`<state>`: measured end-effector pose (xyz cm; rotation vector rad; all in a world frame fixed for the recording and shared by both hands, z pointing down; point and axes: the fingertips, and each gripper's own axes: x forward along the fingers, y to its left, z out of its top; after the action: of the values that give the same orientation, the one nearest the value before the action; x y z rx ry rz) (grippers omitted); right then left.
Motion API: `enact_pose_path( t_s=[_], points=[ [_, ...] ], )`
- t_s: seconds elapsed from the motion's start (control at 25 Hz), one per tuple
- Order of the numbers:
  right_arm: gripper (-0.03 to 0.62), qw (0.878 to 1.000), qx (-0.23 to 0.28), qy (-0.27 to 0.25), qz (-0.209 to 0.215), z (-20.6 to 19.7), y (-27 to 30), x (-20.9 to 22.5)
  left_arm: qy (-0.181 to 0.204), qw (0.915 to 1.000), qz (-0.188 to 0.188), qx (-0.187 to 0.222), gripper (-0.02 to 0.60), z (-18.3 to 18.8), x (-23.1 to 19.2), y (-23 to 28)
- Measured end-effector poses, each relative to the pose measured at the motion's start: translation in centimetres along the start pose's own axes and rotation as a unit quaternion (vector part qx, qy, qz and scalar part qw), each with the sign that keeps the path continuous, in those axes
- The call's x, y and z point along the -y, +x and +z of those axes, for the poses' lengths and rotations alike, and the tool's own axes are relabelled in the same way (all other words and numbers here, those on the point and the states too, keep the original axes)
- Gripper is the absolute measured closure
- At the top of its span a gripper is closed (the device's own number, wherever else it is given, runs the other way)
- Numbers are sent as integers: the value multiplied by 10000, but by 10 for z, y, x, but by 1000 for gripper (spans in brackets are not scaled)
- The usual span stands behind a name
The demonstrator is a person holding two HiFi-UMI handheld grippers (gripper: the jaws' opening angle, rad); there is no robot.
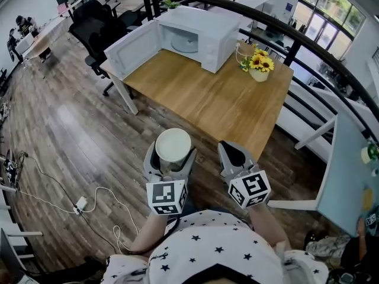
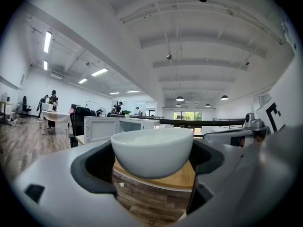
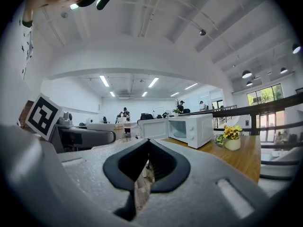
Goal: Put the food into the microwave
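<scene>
A white bowl [image 1: 172,148] of pale food sits between the jaws of my left gripper [image 1: 172,158], held over the wooden floor in front of the table; it fills the middle of the left gripper view as the bowl [image 2: 152,151]. The white microwave [image 1: 195,35] stands at the far end of the wooden table [image 1: 219,102] with its door [image 1: 133,48] swung open to the left; it also shows small as the microwave [image 3: 191,129]. My right gripper [image 1: 235,157] is beside the left one, jaws together and nothing in them, seen close as the right gripper [image 3: 147,159].
A pot of yellow flowers [image 1: 258,64] stands on the table right of the microwave. A black curved railing [image 1: 308,46] runs behind the table. Black office chairs [image 1: 95,25] stand left of it. A white cable [image 1: 77,203] lies on the floor at my left.
</scene>
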<state>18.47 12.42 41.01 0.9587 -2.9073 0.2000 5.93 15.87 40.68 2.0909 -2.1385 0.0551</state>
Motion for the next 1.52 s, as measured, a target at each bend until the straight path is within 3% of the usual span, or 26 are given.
enact_pose_path(
  t_s=[1.52],
  points=[
    [589,9975,-72,24,-703,44,272,45,130,9959,-868,-232,114,52,-178,221]
  ],
)
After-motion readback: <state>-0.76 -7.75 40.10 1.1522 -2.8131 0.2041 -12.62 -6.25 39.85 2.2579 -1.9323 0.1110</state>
